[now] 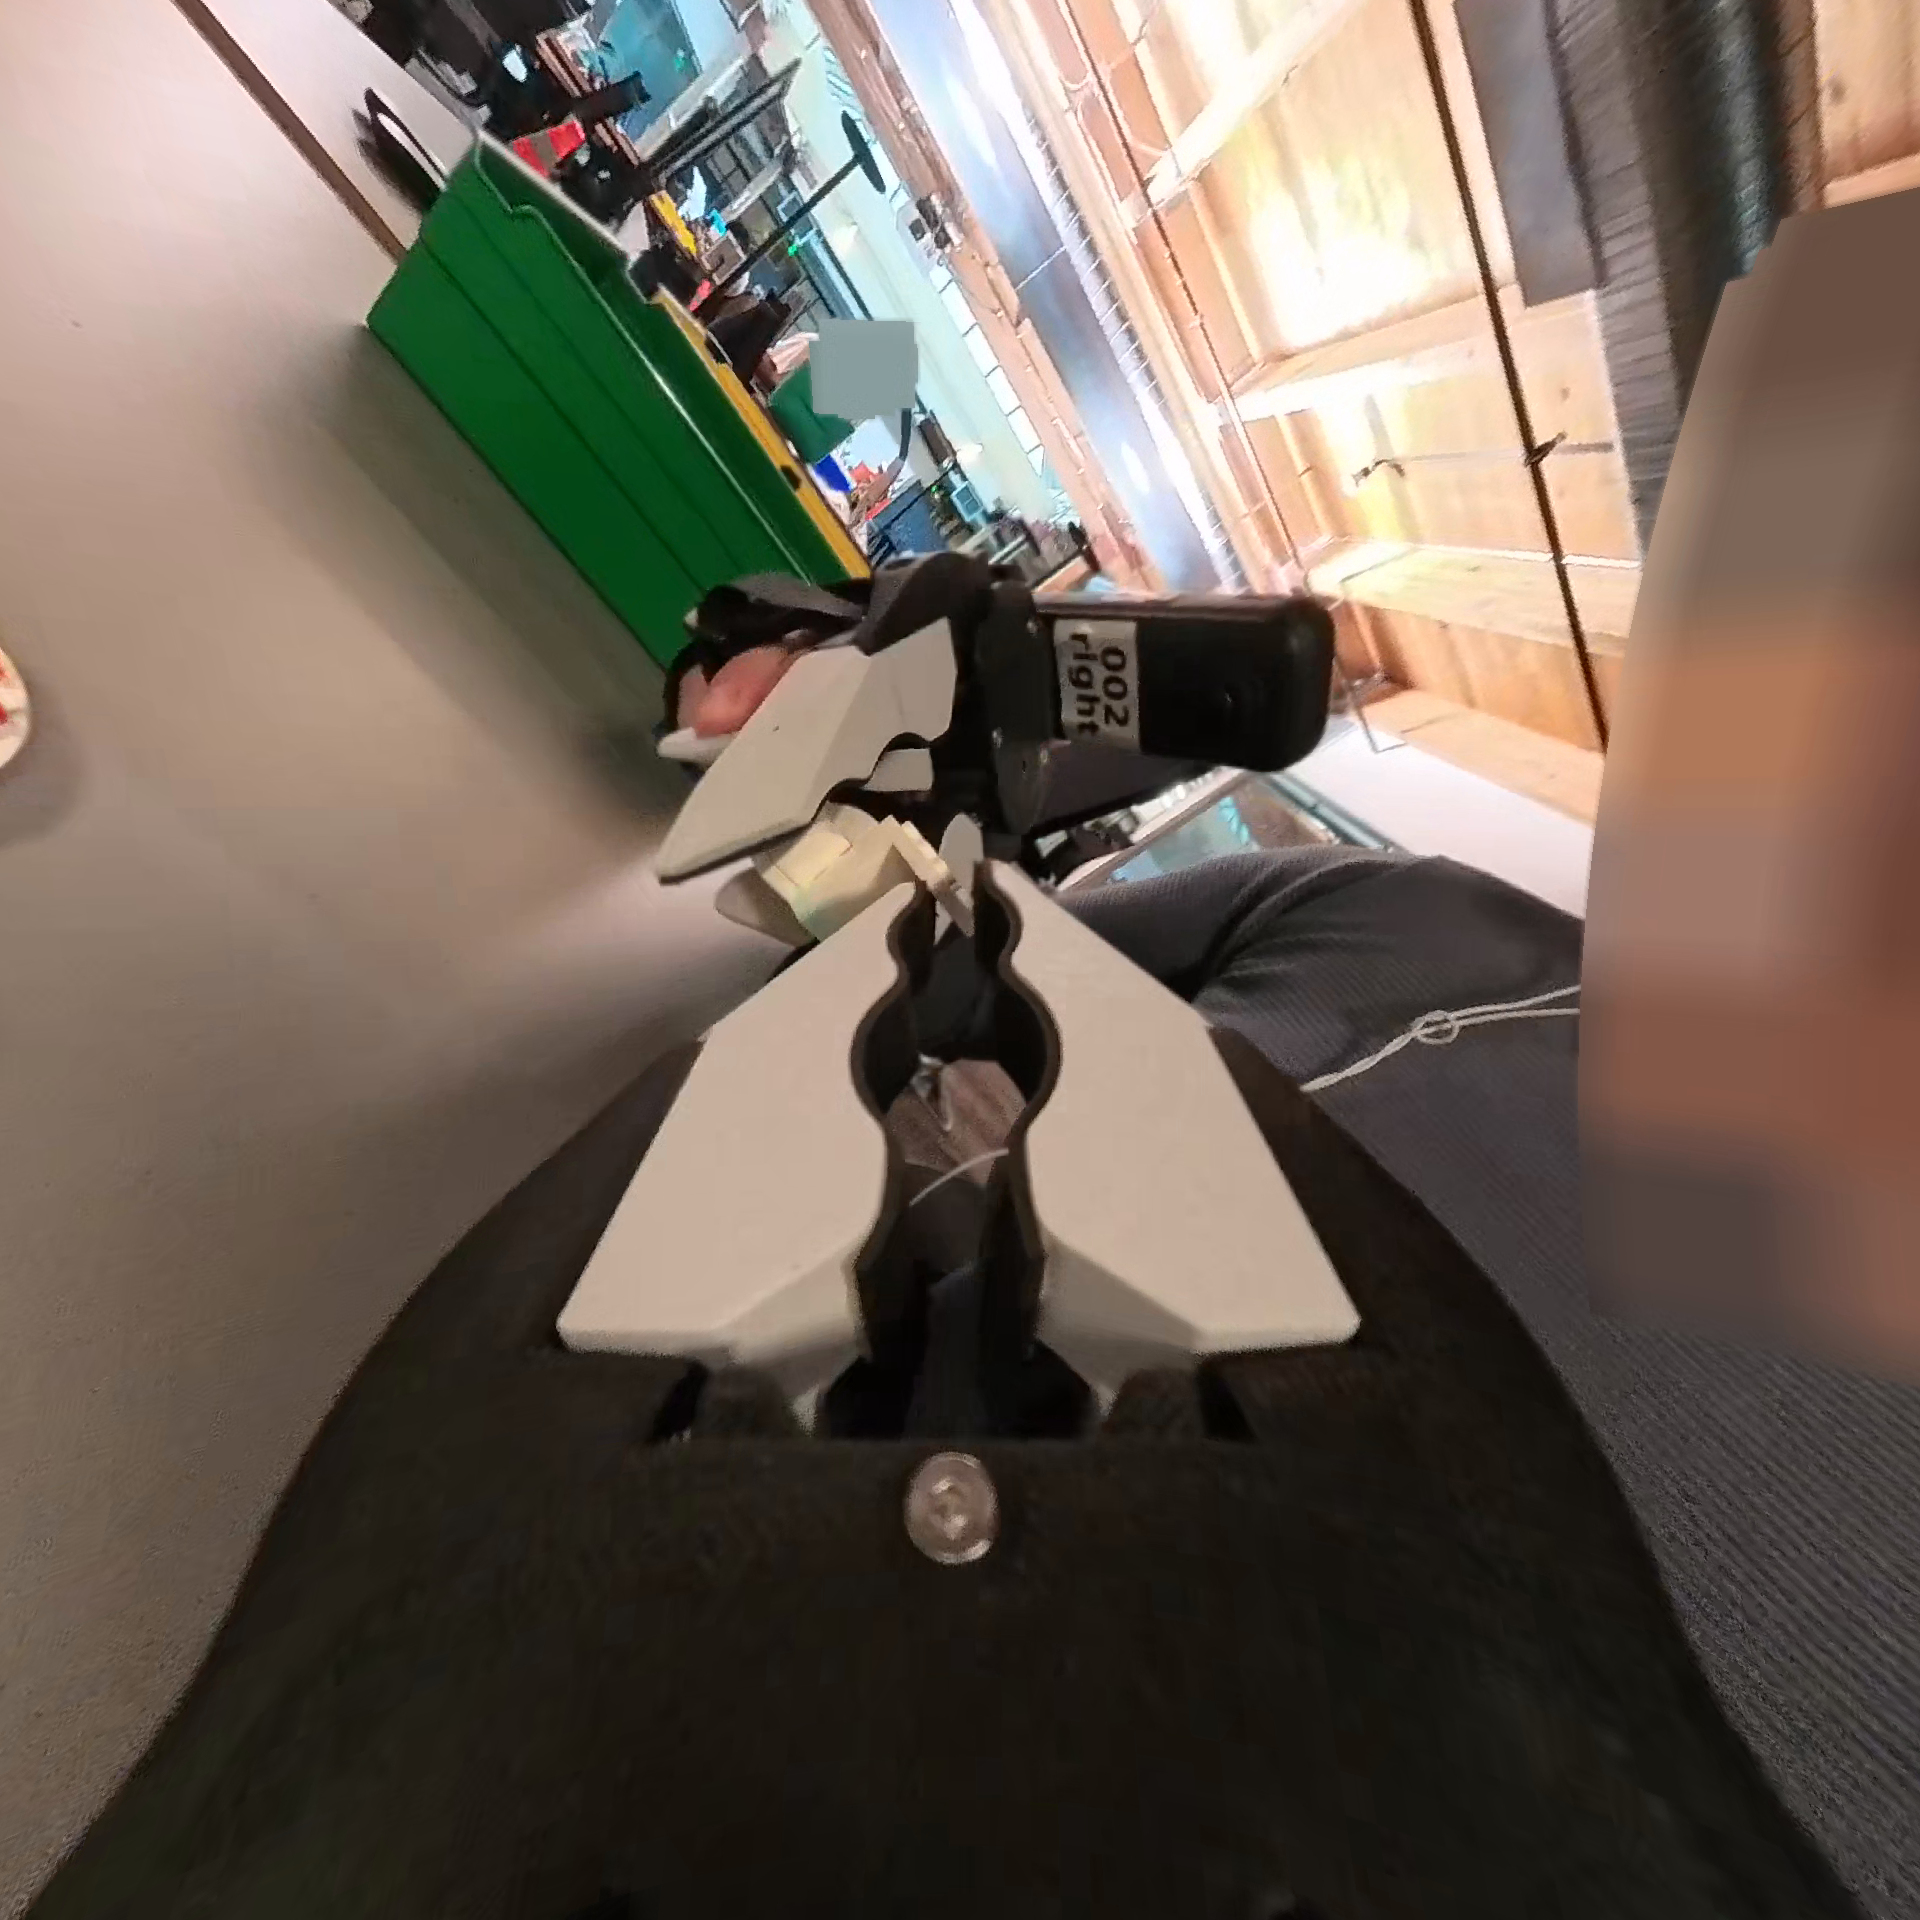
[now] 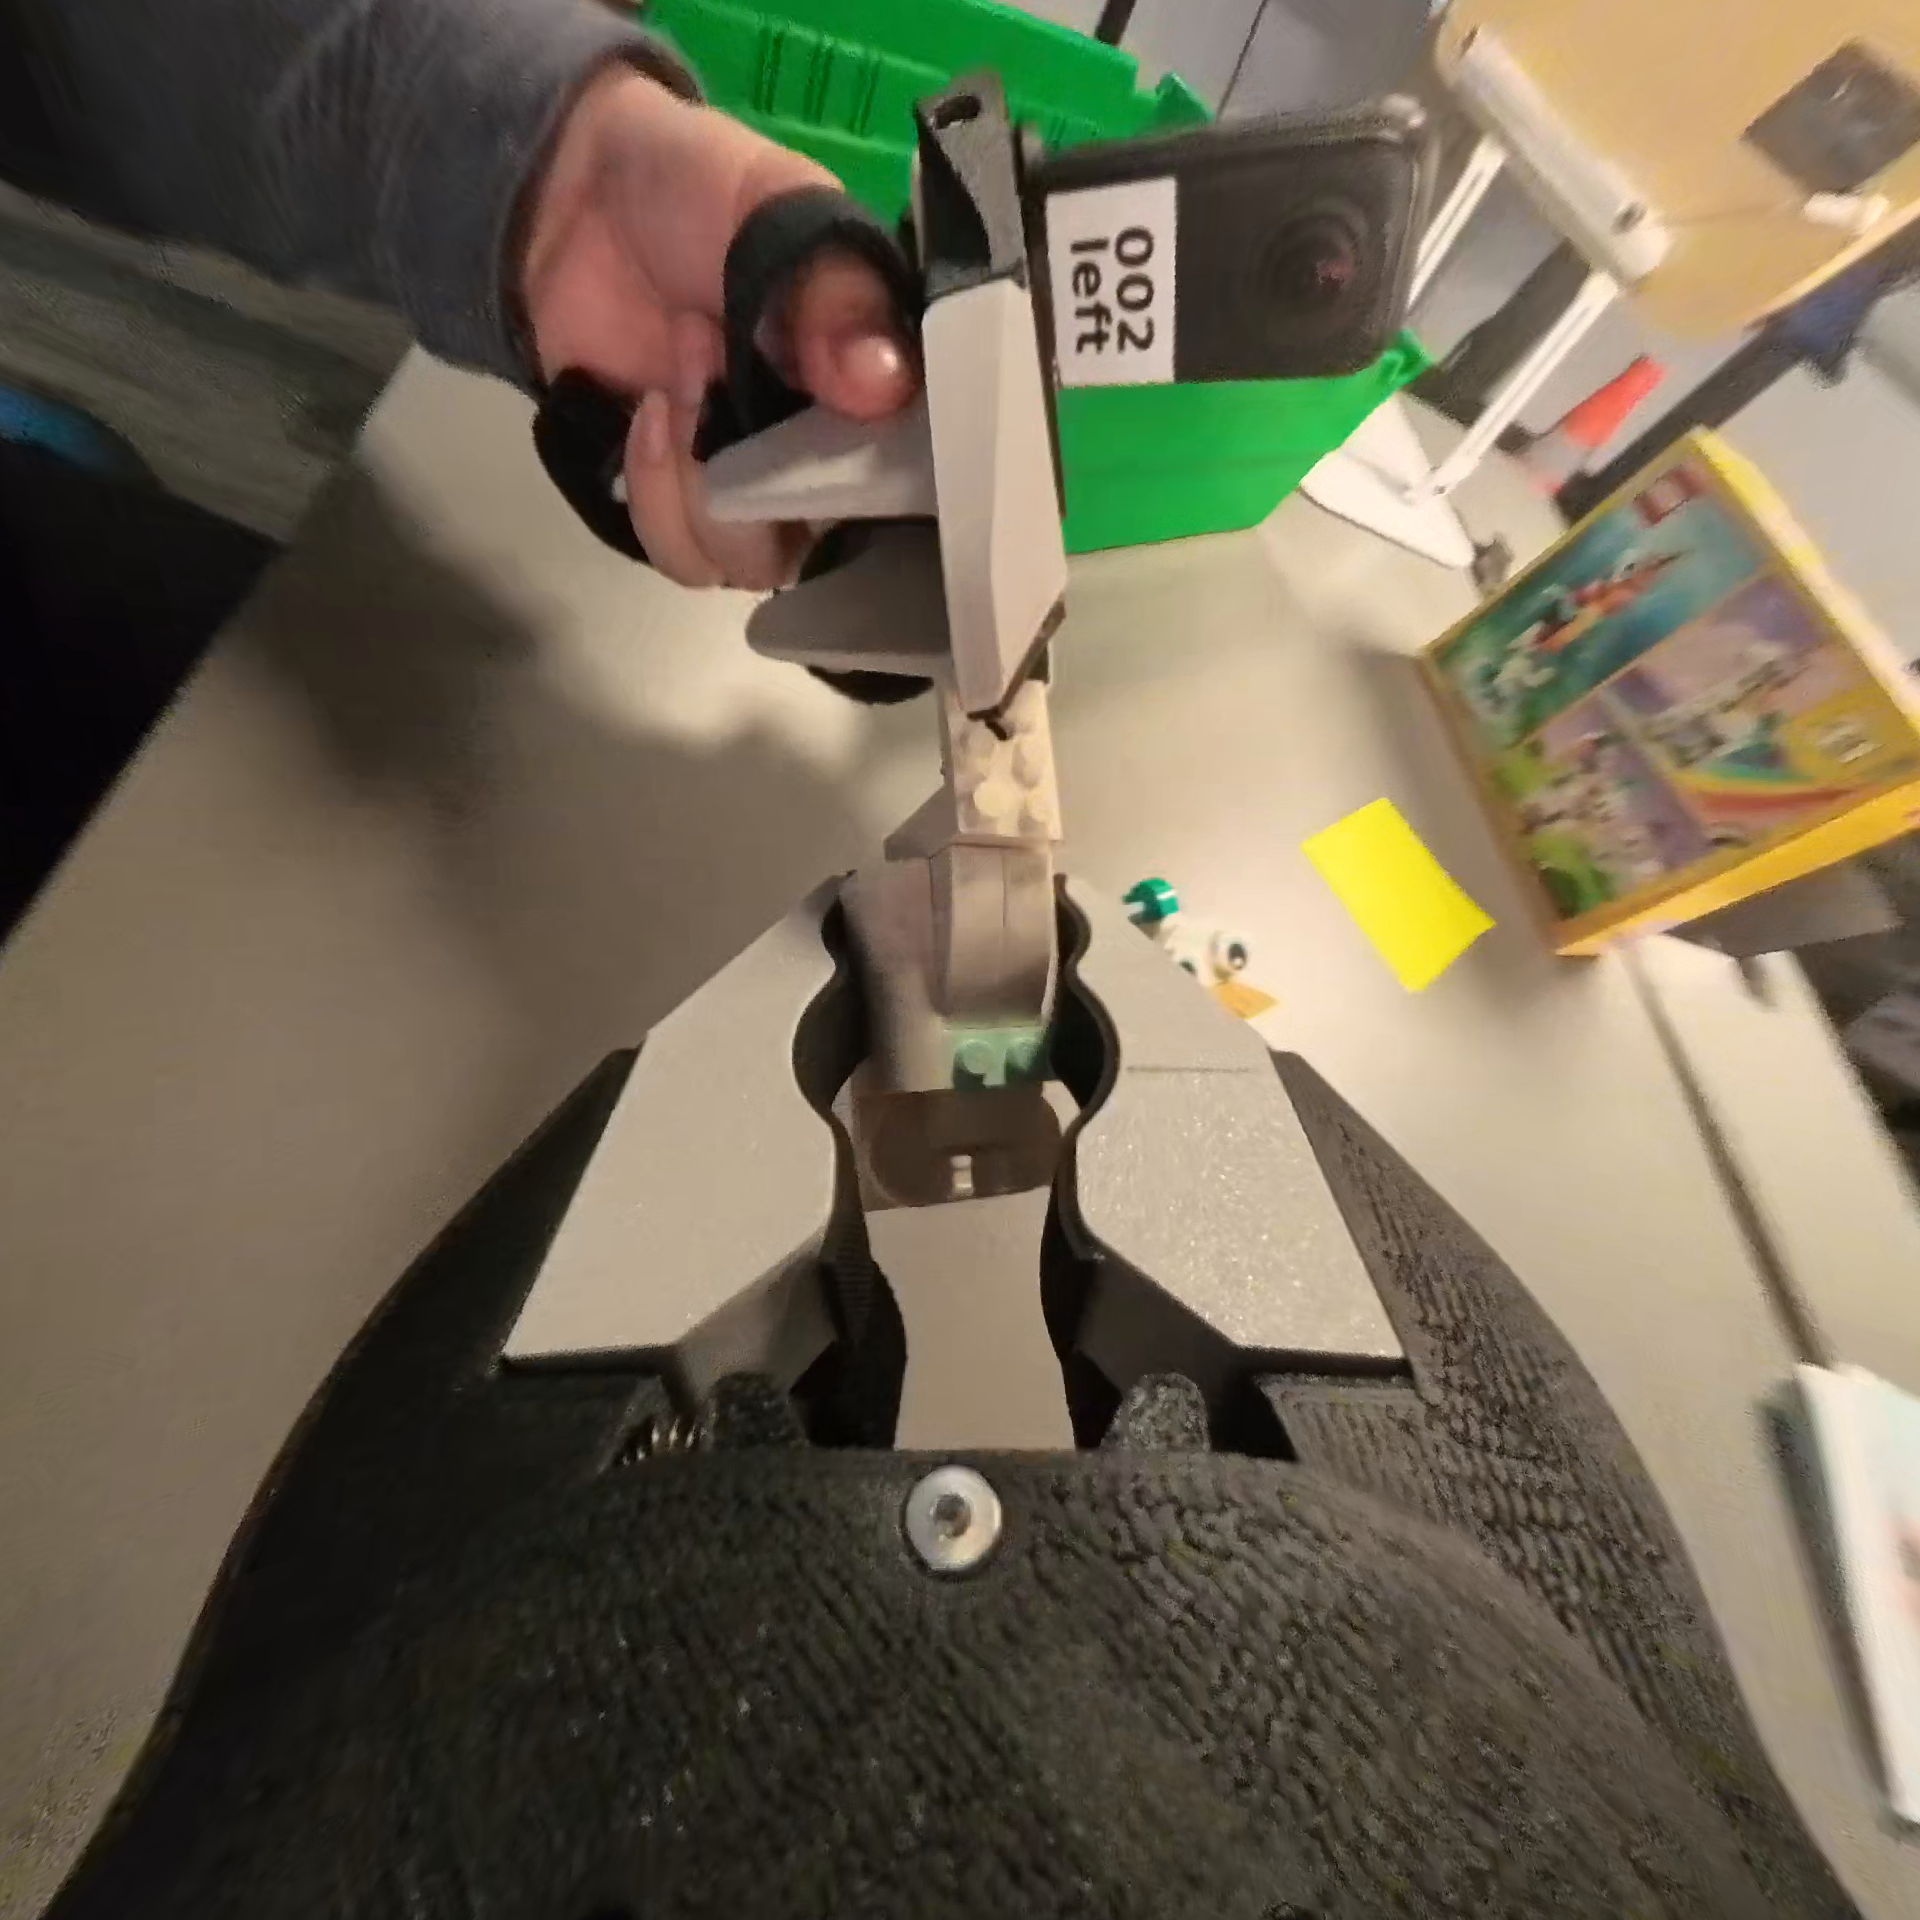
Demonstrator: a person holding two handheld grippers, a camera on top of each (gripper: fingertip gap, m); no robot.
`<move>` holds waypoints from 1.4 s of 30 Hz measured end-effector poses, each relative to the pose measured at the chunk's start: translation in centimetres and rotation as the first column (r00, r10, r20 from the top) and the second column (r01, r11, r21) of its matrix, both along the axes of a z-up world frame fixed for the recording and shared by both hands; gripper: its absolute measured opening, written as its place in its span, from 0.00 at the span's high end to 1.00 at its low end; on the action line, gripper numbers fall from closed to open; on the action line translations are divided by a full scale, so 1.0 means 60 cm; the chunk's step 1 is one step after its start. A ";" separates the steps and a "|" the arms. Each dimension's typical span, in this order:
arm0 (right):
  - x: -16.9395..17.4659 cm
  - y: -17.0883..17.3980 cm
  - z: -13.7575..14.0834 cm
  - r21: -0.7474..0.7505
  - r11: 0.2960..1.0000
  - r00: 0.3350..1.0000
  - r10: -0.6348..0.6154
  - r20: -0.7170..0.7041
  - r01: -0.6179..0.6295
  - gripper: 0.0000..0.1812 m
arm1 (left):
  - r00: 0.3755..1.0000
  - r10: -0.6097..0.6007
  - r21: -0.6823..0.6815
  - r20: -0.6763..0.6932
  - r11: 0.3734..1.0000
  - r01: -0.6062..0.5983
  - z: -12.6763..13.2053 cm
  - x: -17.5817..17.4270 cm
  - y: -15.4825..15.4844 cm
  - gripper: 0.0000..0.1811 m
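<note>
Two claws share one toy brick build (image 2: 1003, 790) up above the table (image 2: 416, 935). My left claw (image 2: 1013, 696) pinches its white end, my right claw (image 2: 956, 997) squeezes its grey end. I keep both grips steady, straight.

We see a pale grey desk (image 2: 343, 935). On it lie green bins (image 2: 1174, 457) at the far edge, a yellow card (image 2: 1392, 894), a small brick figure (image 2: 1195, 940) and a colourful box (image 2: 1683, 686) near the right edge.
</note>
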State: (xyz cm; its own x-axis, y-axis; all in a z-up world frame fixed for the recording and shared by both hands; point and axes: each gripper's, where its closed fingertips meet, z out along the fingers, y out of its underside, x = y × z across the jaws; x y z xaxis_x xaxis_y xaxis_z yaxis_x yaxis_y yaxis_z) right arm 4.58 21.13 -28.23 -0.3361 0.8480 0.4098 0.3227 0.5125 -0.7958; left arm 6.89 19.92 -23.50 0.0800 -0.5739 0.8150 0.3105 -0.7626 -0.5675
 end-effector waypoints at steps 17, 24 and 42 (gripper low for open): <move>0.003 0.102 -0.025 0.198 0.931 0.949 -0.314 0.006 0.307 0.83 | 0.947 0.305 0.065 -0.103 0.952 -0.299 -0.011 -0.005 0.092 0.76; 0.003 0.082 0.005 -0.395 0.893 0.972 -0.237 0.001 0.218 0.82 | 0.861 0.499 0.194 -0.095 0.858 -0.476 0.008 -0.054 0.122 0.76; 0.098 0.236 -0.075 0.174 0.867 0.857 -0.492 0.154 0.466 0.82 | 0.795 0.497 0.279 -0.349 0.865 -0.418 -0.046 -0.042 0.140 0.78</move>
State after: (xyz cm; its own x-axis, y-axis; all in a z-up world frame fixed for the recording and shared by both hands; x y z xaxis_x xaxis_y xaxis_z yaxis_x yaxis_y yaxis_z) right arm 10.48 35.31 -32.75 0.0178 0.8691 0.4943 0.6896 0.3473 -0.6355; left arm 4.38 28.32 -26.25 0.6621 -0.5185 0.5412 0.3159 -0.4617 -0.8289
